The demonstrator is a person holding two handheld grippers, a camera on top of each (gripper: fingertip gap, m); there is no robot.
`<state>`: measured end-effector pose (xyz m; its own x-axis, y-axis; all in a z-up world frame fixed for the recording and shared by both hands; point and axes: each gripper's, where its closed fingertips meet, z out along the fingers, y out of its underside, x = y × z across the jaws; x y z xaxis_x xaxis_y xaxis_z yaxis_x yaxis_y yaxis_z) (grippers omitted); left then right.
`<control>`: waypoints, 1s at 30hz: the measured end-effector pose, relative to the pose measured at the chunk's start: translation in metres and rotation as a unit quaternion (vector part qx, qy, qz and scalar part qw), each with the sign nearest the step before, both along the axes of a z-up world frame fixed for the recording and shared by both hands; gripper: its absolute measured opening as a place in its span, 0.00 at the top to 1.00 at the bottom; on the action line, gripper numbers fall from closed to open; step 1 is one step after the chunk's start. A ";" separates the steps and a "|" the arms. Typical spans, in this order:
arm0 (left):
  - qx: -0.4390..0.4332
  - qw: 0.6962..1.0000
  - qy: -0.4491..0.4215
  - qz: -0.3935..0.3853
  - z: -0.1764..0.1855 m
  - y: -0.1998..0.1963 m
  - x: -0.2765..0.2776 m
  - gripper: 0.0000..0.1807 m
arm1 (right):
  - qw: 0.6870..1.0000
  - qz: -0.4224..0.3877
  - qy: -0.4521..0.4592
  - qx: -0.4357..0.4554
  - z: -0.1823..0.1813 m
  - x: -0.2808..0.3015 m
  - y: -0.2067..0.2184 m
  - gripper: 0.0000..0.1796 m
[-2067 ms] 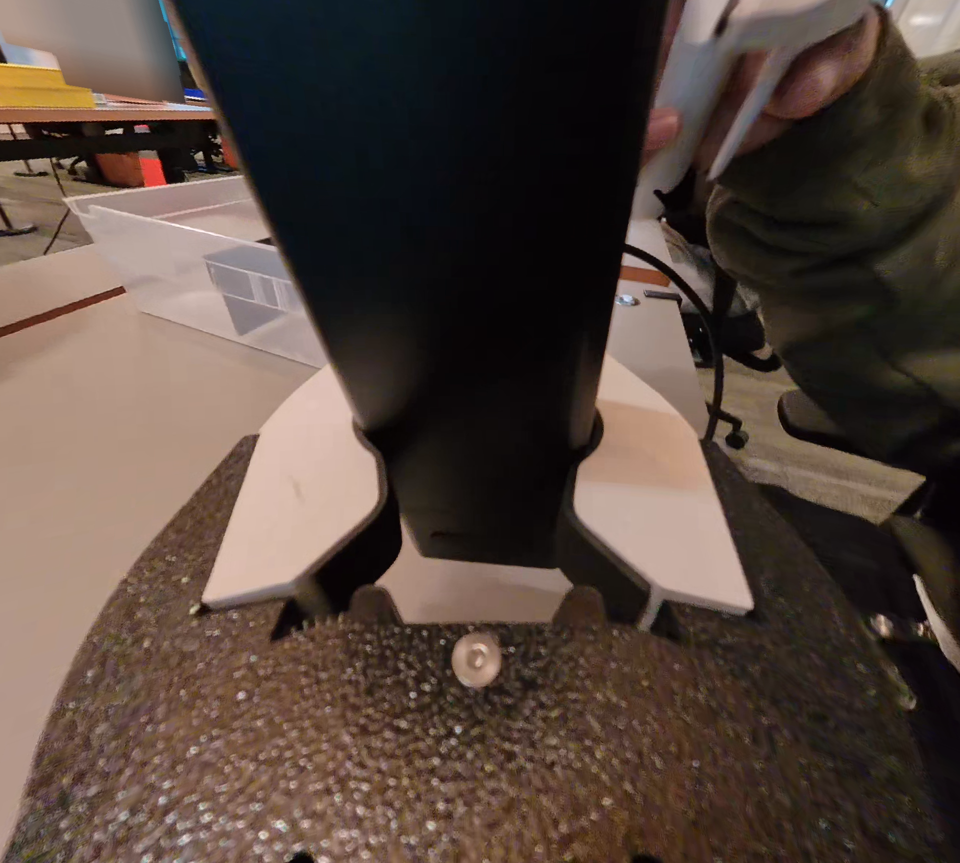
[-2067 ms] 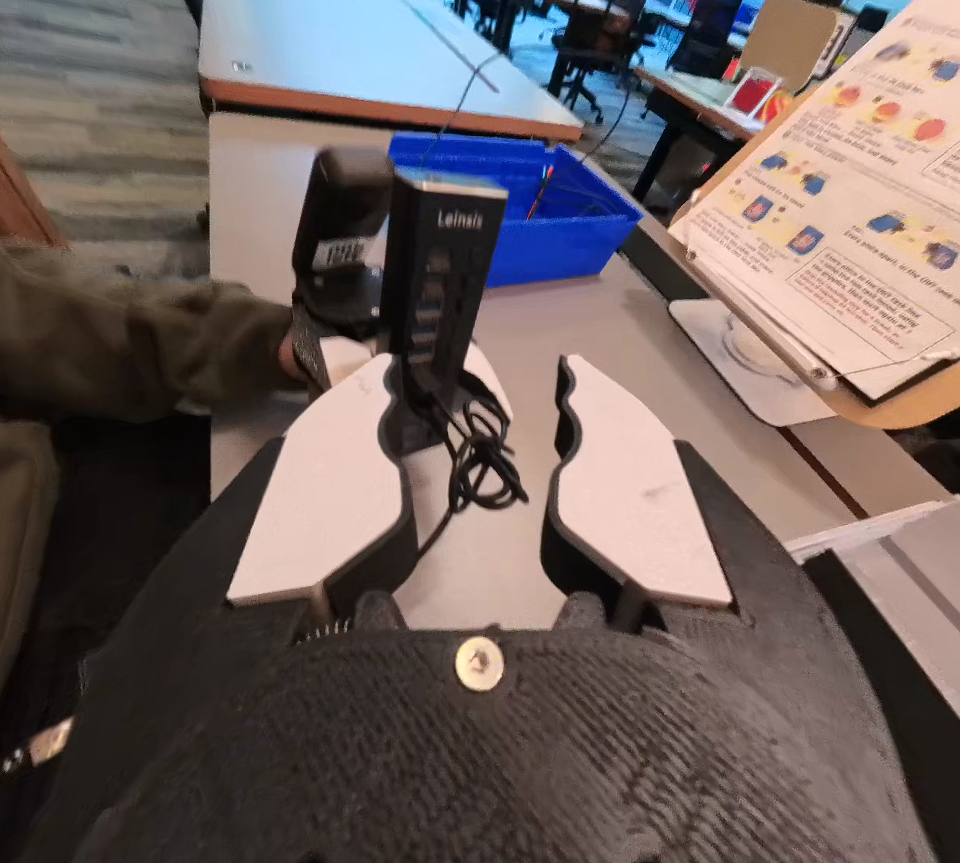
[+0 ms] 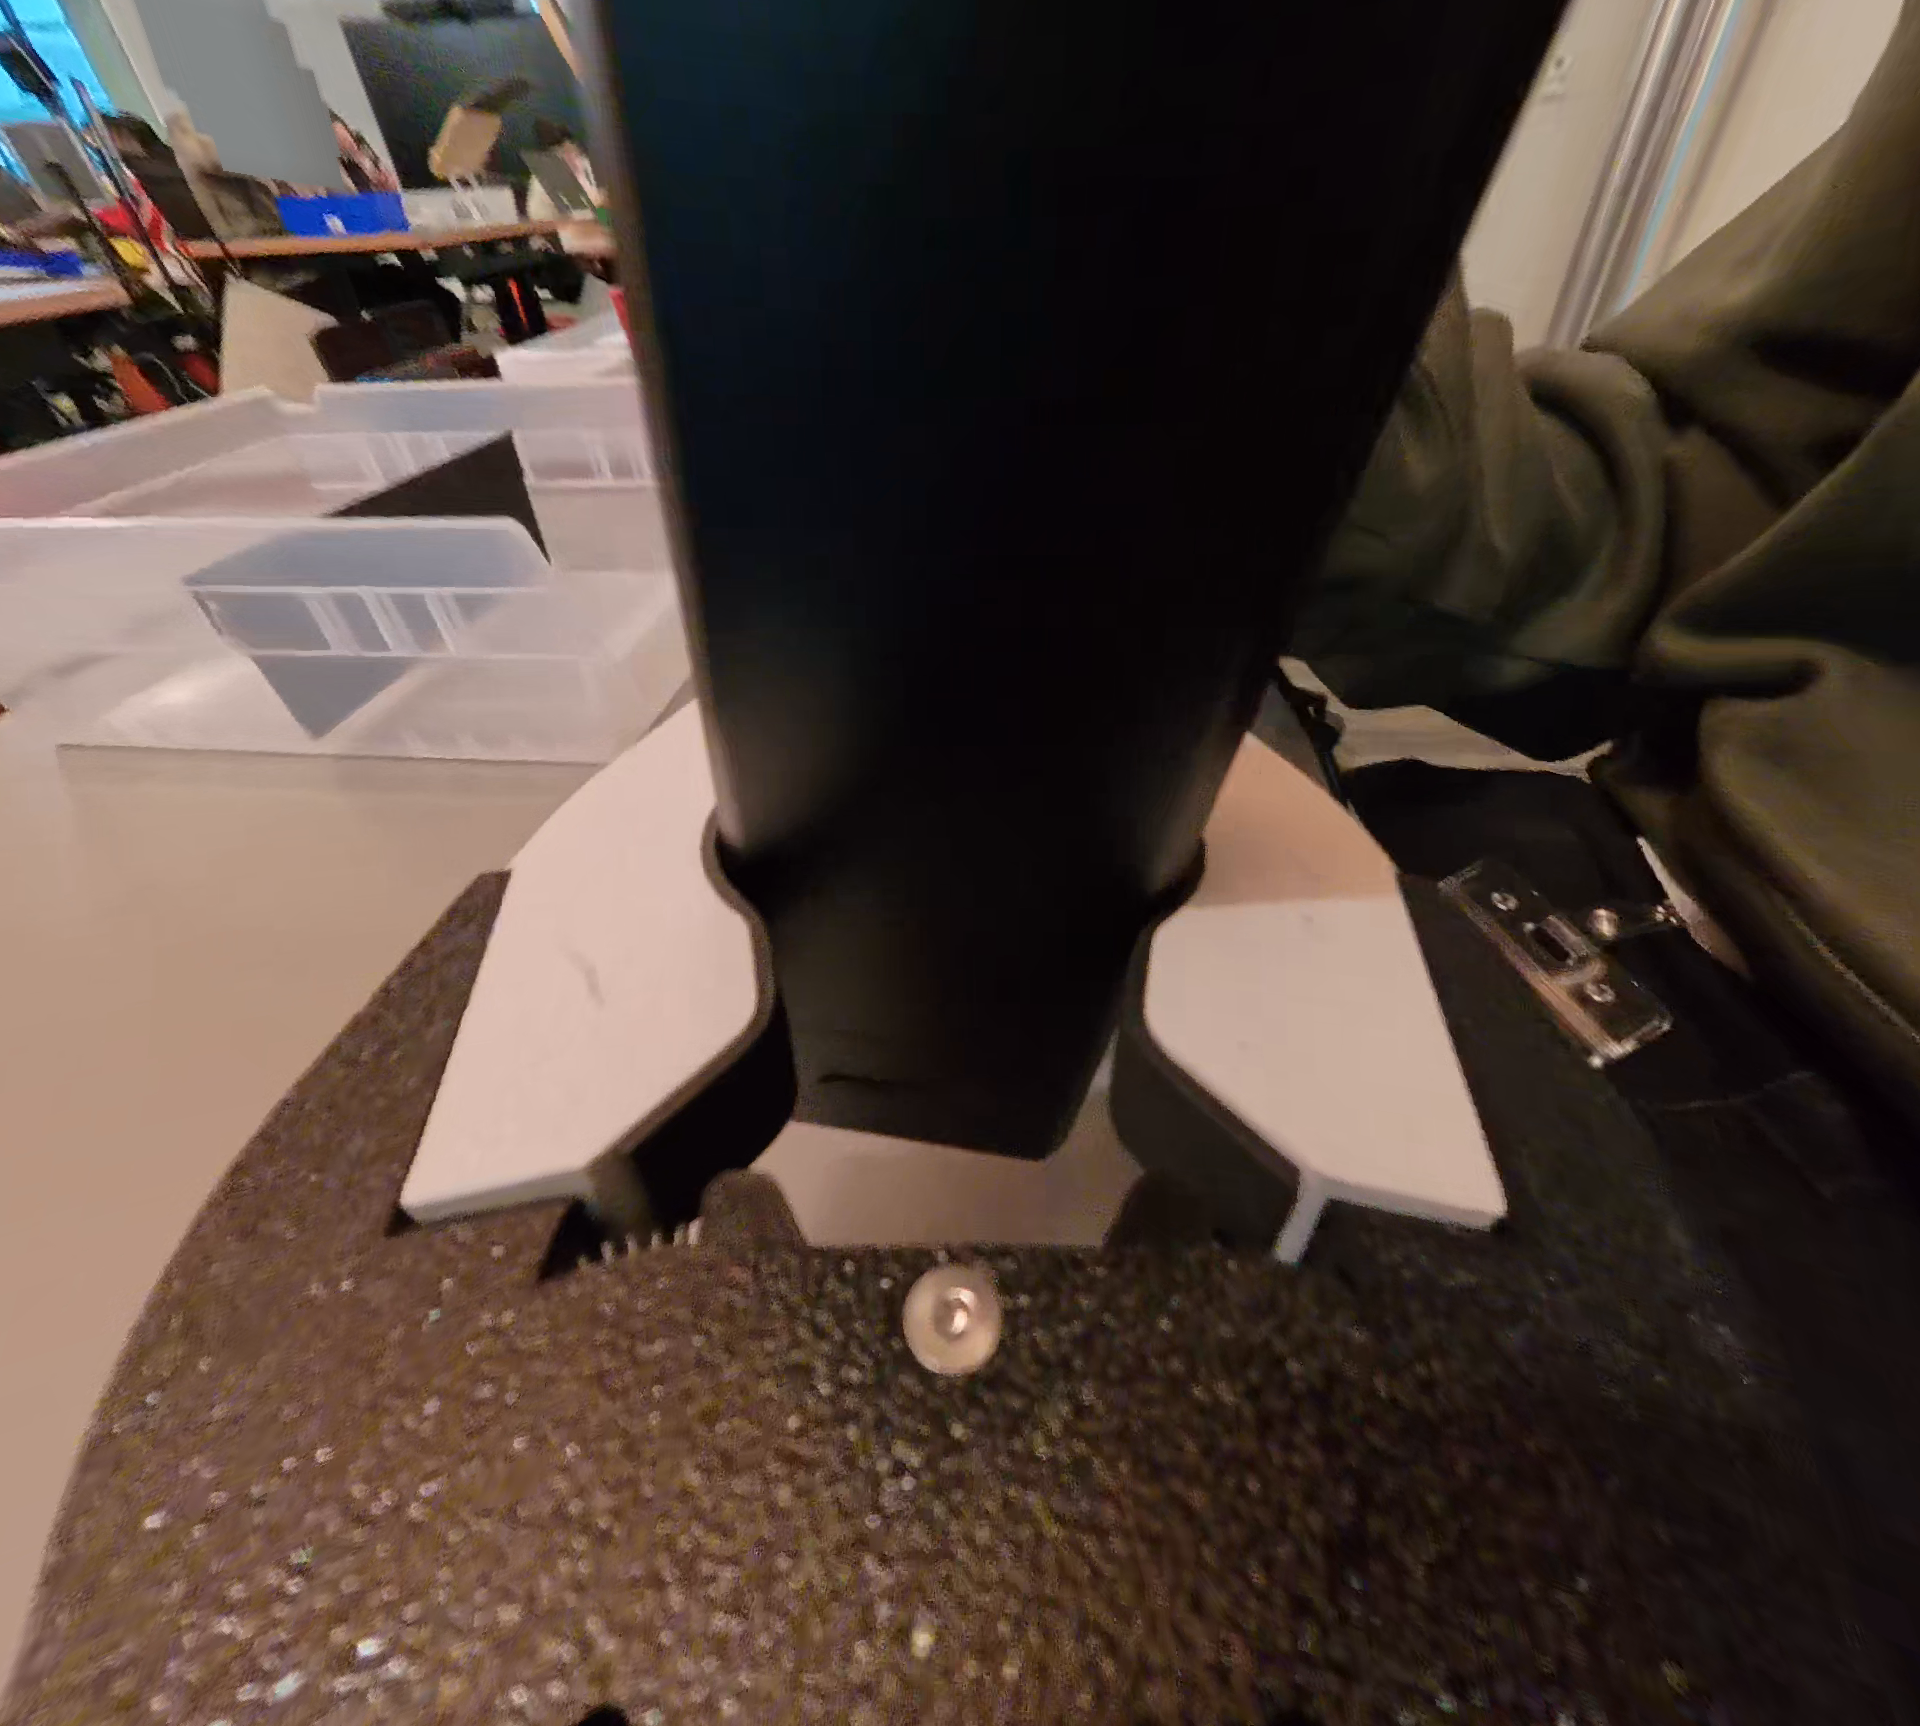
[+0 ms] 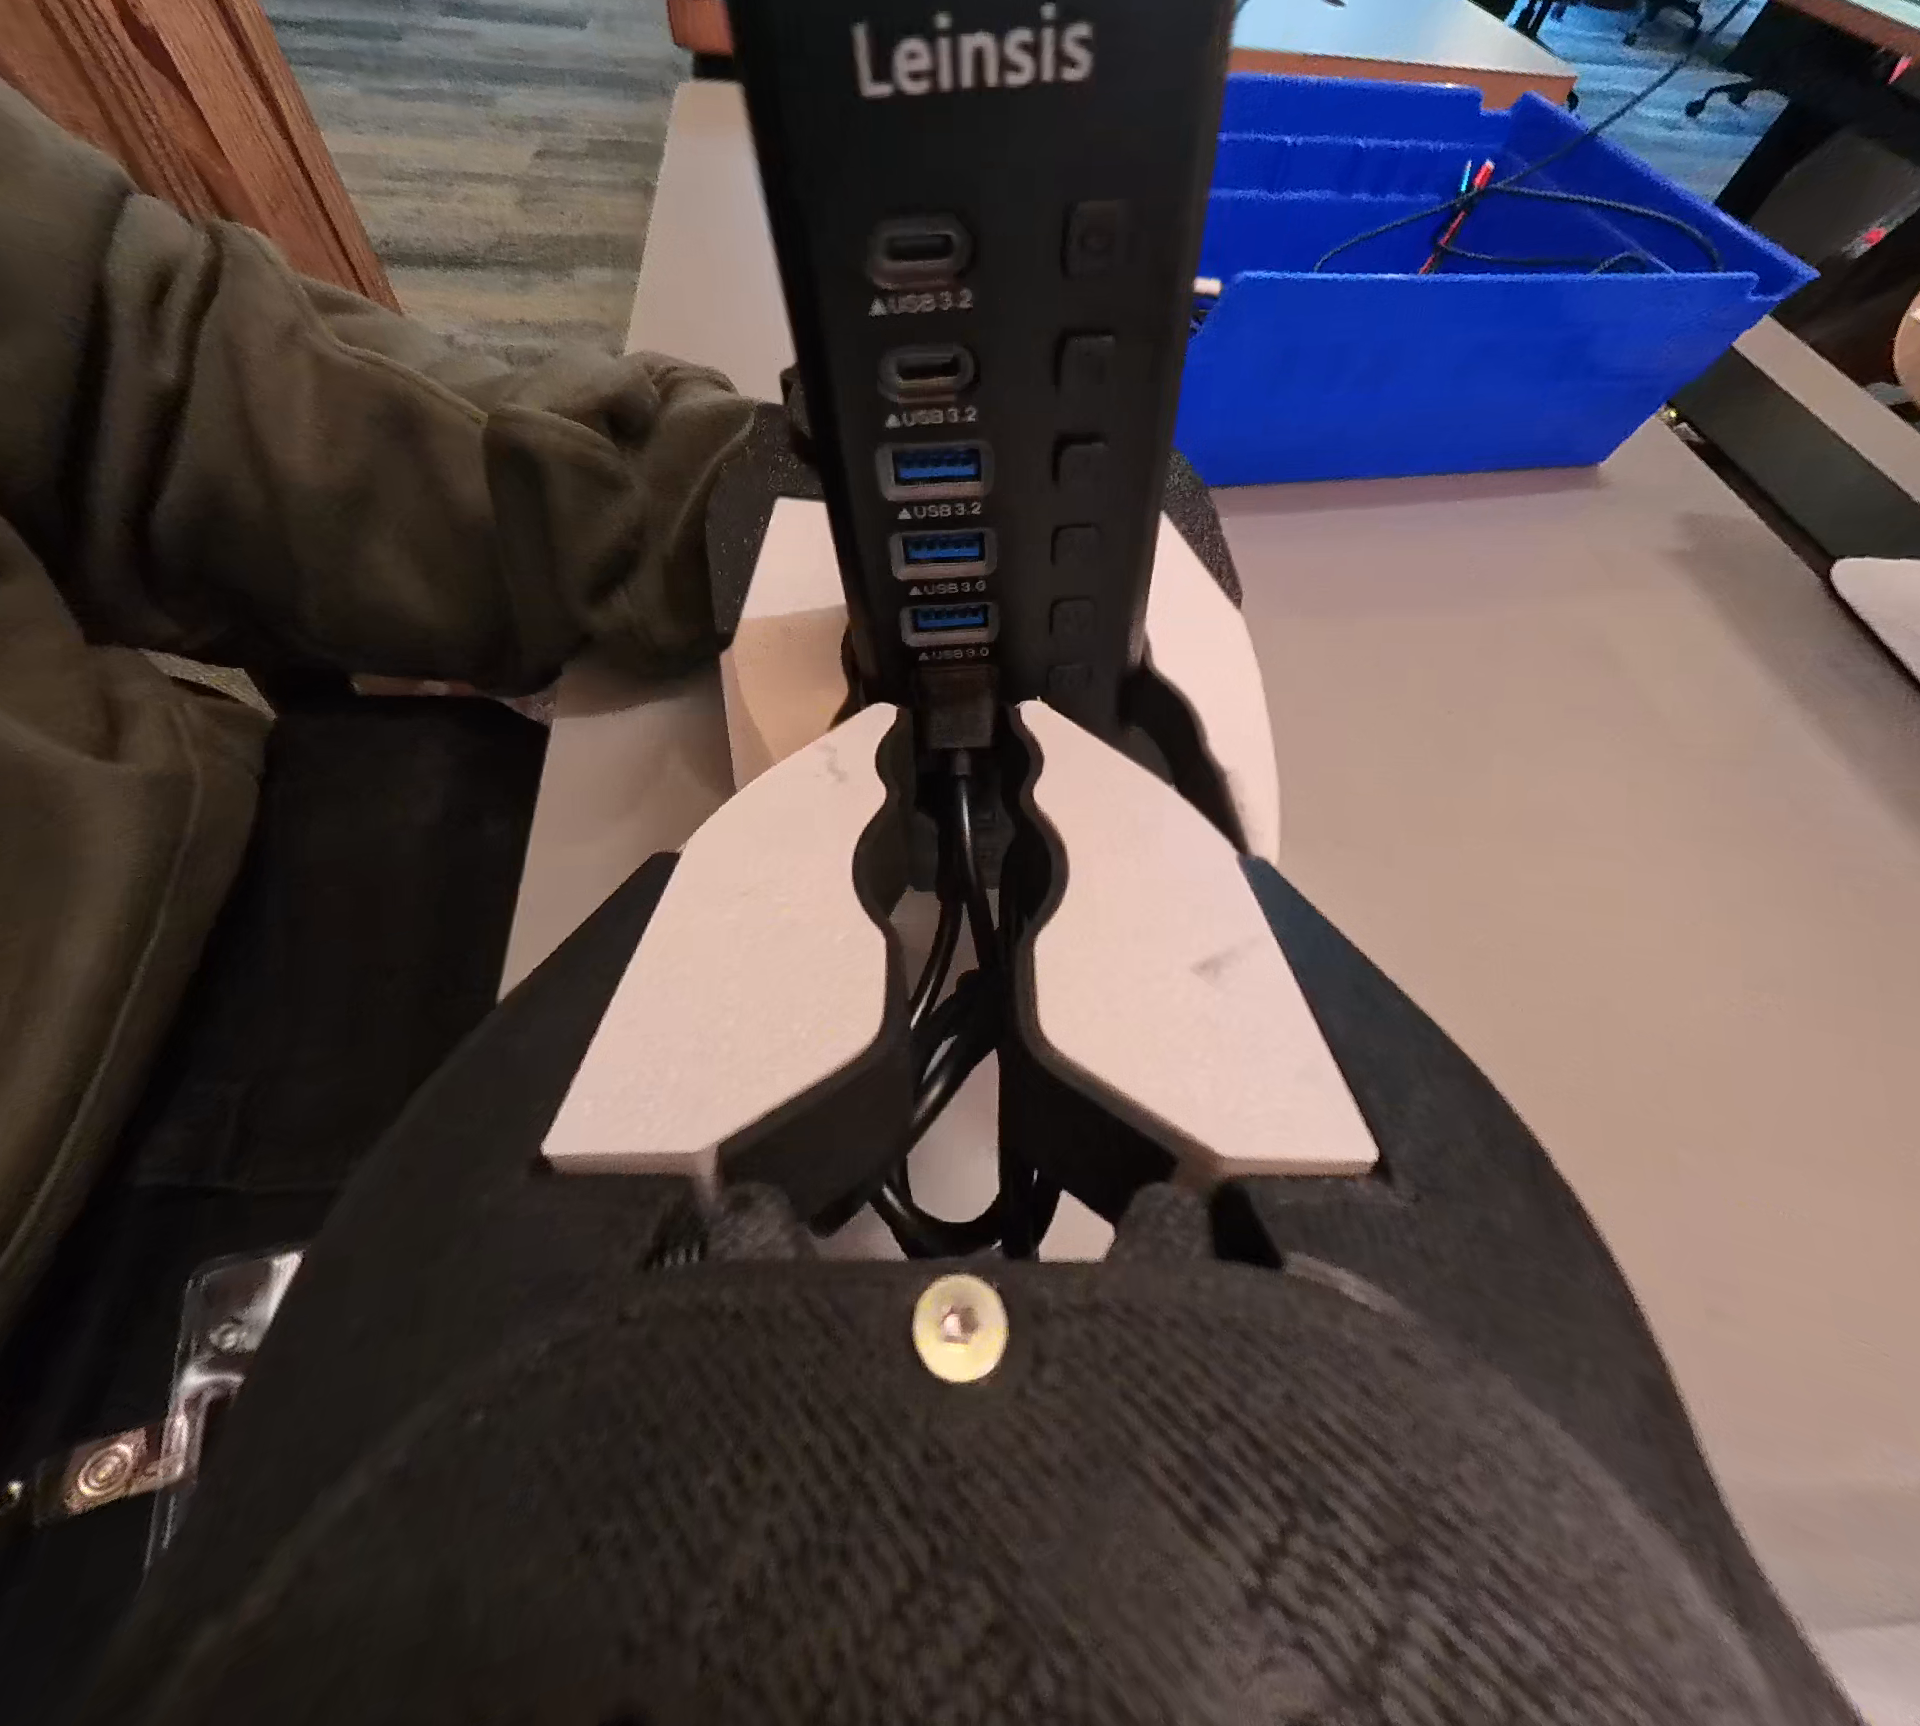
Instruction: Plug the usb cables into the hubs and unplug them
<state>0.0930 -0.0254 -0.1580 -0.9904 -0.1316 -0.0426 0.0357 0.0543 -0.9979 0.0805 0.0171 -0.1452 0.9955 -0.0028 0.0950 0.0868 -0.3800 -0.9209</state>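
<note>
A black USB hub (image 4: 987, 326) stands upright over the table, its port face toward the right wrist camera. My left gripper (image 3: 956, 803) is shut on the hub's lower end; the hub's dark back (image 3: 987, 326) fills that view. The left gripper's white fingers (image 4: 774, 627) show behind the hub. My right gripper (image 4: 956, 720) is shut on a black USB plug (image 4: 951, 705) at the hub's lowest port. The plug's black cable (image 4: 951, 1032) hangs in loops between the right fingers. The upper ports are empty.
A blue bin (image 4: 1455, 367) holding cables sits on the table (image 4: 1507, 793) behind the hub to the right. Clear plastic bins (image 3: 364, 627) stand to the left of the left gripper. An olive sleeve (image 4: 312, 513) reaches in from the left. Both grippers' tips are close together, under 4 cm apart.
My right gripper was open and farther from the hub; it has moved in and shut on the plug at the lowest port. The left gripper still holds the hub, turned slightly.
</note>
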 end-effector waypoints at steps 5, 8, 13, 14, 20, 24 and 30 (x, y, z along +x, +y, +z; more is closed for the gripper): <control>-0.012 1.000 0.002 0.004 0.006 0.000 -0.001 0.57 | 1.000 0.001 0.021 0.014 0.003 0.000 0.001 0.91; -0.017 1.000 0.000 0.000 0.007 0.000 -0.002 0.55 | 1.000 0.002 0.016 0.009 0.002 -0.001 0.001 0.91; -0.040 0.999 0.026 -0.018 0.013 0.004 -0.005 0.52 | 1.000 -0.008 0.015 -0.003 -0.004 0.004 0.000 0.91; -0.031 0.999 0.024 -0.008 0.012 0.005 -0.002 0.54 | 1.000 -0.009 0.015 -0.007 -0.006 0.004 0.001 0.91; -0.038 0.999 -0.018 0.006 0.016 0.006 -0.001 0.57 | 1.000 0.004 0.028 -0.005 -0.005 0.001 -0.001 0.91; -0.021 0.999 -0.036 -0.006 0.014 0.007 -0.005 0.59 | 0.999 0.013 0.034 -0.007 -0.007 -0.001 -0.001 0.91; -0.012 0.999 -0.042 0.006 0.015 0.012 -0.001 0.58 | 1.000 -0.010 0.008 -0.021 -0.002 0.005 -0.009 0.91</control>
<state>0.0920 -0.0138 -0.1433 -0.9820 -0.1446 -0.1214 0.1182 0.0306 -0.9925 0.0853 0.0083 -0.1474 0.9967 -0.0198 0.0786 0.0631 -0.4196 -0.9055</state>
